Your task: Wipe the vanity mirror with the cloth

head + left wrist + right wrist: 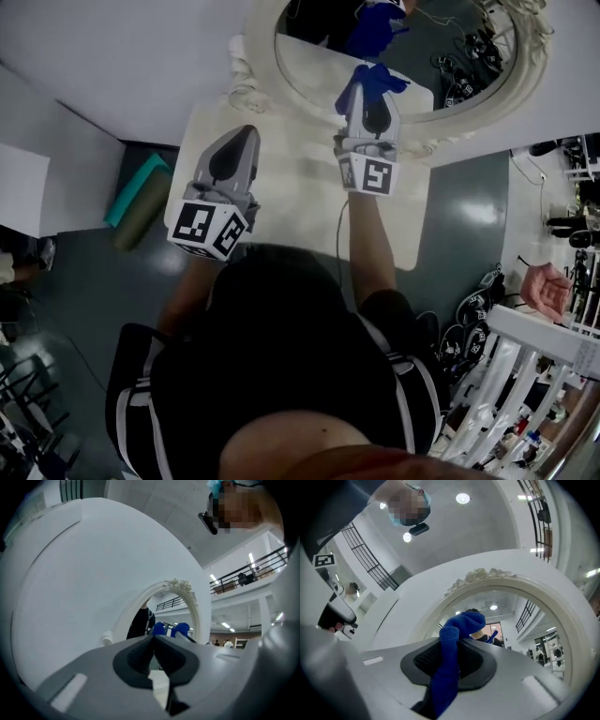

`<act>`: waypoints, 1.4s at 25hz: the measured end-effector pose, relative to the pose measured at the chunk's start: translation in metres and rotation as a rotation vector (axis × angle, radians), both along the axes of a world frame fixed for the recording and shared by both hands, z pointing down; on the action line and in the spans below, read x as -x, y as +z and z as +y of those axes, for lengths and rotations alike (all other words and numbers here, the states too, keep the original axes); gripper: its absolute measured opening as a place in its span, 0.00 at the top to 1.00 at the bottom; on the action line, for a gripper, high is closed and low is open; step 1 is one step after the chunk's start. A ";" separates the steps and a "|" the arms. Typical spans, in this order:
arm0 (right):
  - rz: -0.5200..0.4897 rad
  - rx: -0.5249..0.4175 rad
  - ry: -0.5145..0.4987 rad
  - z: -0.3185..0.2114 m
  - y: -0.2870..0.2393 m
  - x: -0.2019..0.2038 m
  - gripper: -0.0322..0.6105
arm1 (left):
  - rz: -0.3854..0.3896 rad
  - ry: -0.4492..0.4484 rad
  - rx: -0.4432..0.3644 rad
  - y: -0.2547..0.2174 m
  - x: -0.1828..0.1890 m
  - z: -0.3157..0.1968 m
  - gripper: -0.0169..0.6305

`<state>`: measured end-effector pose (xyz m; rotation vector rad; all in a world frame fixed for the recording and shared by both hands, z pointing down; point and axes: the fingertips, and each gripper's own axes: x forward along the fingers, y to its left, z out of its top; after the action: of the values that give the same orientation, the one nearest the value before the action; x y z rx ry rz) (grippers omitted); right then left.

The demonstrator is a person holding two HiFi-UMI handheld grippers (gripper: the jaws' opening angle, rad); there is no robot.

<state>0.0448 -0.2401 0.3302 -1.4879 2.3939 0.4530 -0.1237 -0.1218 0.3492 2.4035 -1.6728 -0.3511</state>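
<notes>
While the right gripper (pixel 373 98) clamps the blue cloth (pixel 449 667) tight between its jaws, the cloth's bunched top pokes past the jaw tips at the lower rim of the oval mirror (pixel 450 66). Whether it touches the glass is unclear. The cloth is deep blue with a towel-like weave (its tail hangs back through the jaws). Below the mirror's left side, the left gripper (pixel 246 133) hangs over the white table (pixel 300 187), its jaws pressed together on nothing.
</notes>
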 end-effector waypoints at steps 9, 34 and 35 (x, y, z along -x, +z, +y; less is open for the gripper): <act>-0.152 0.039 0.218 0.048 0.028 -0.107 0.83 | -0.015 0.123 -0.015 0.004 -0.049 0.002 0.96; -0.407 0.242 0.399 -0.026 0.129 -0.206 0.83 | -0.027 0.113 0.011 0.010 -0.112 -0.063 0.96; -0.418 0.253 0.415 -0.029 0.134 -0.208 0.83 | -0.023 0.124 0.013 0.010 -0.110 -0.065 0.96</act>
<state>0.2526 -0.2689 0.4637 -1.9711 1.8696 -0.0859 -0.0133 -0.1866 0.3591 2.4957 -1.5214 -0.2937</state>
